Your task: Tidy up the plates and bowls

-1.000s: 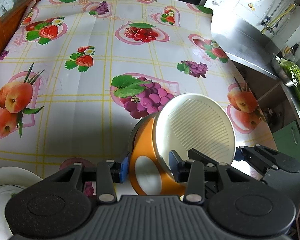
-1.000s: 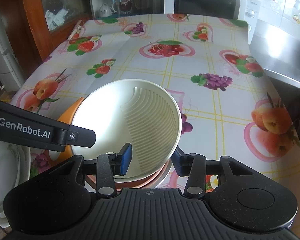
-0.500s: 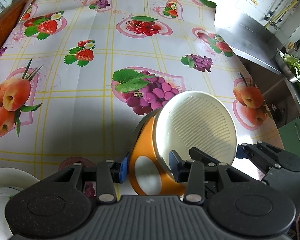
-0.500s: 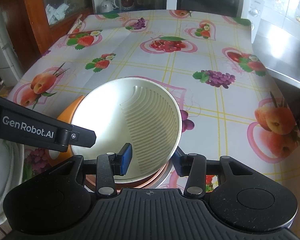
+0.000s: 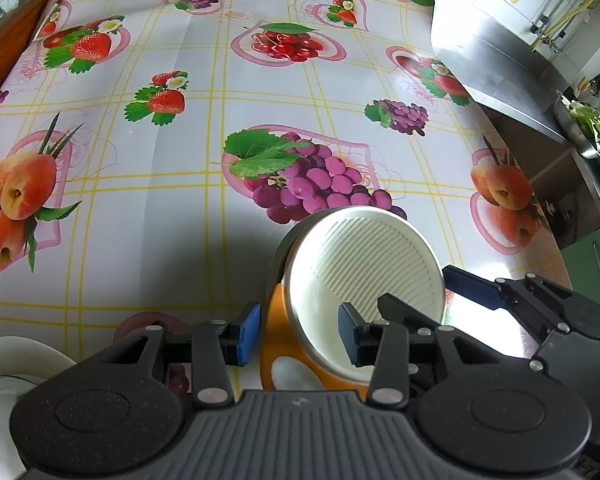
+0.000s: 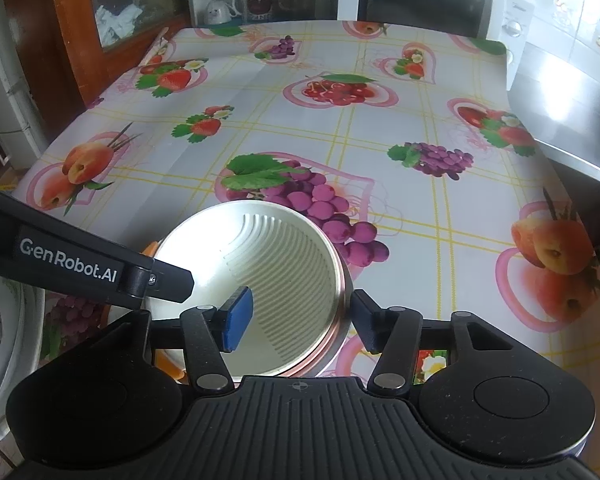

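Observation:
An orange bowl (image 5: 364, 264) with a cream ribbed inside sits tilted near the table's front edge. My left gripper (image 5: 300, 334) is shut on its near wall, one blue pad on the orange outside and the other inside. My right gripper (image 6: 300, 316) straddles the rim of the same bowl (image 6: 268, 256). Its jaws are opening, with one pad hanging free inside and the other finger just outside the rim. The right gripper's blue pad (image 5: 472, 284) shows beside the bowl in the left wrist view. White plates (image 5: 4, 364) lie at the lower left.
A fruit-print tablecloth (image 5: 180, 200) covers the table. A steel counter (image 5: 500, 72) runs along the right side, with a microwave (image 6: 420, 4) at the far end. A wooden cabinet (image 6: 60, 20) stands at the far left. The left gripper's arm (image 6: 68, 268) crosses the right wrist view.
The right gripper's jaws have spread away from the bowl's rim. The bowl now looks lower and smaller in both views. The left gripper's hold looks the same.

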### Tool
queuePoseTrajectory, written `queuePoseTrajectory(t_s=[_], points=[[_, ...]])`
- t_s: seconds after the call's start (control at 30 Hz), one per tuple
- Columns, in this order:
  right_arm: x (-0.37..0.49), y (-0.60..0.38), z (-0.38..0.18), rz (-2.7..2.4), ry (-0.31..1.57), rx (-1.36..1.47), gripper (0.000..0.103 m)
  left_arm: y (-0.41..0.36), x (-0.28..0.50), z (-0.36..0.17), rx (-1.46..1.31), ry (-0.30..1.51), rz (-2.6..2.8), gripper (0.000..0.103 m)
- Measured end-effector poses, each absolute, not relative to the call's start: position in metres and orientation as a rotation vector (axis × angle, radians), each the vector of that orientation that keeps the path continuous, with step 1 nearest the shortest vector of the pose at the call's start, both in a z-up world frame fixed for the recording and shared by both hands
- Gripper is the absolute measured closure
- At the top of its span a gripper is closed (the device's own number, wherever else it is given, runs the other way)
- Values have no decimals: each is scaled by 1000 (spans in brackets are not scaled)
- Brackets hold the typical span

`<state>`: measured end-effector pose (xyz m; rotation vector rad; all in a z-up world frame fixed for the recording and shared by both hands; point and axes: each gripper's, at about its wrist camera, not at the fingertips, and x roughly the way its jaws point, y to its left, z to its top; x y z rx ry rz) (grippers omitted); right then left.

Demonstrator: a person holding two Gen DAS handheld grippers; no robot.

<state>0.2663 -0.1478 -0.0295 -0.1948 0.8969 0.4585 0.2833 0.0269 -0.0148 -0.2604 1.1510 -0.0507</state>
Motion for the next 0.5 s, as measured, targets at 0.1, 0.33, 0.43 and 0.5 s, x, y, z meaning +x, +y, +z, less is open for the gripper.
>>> queuePoseTrajectory(t_s=[0.1, 0.33, 0.43, 0.5], points=[[267, -151, -29, 453, 897, -191, 42, 28, 284, -15, -260, 1152, -48, 53], [270, -163, -32, 446, 911, -153, 34, 32, 283, -13, -255, 1133, -46, 39], [271, -165, -34, 452, 920, -136, 33, 32, 283, -13, -252, 1121, -51, 31], [271, -166, -37, 459, 926, -125, 31, 32, 282, -14, -244, 1109, -53, 29]])
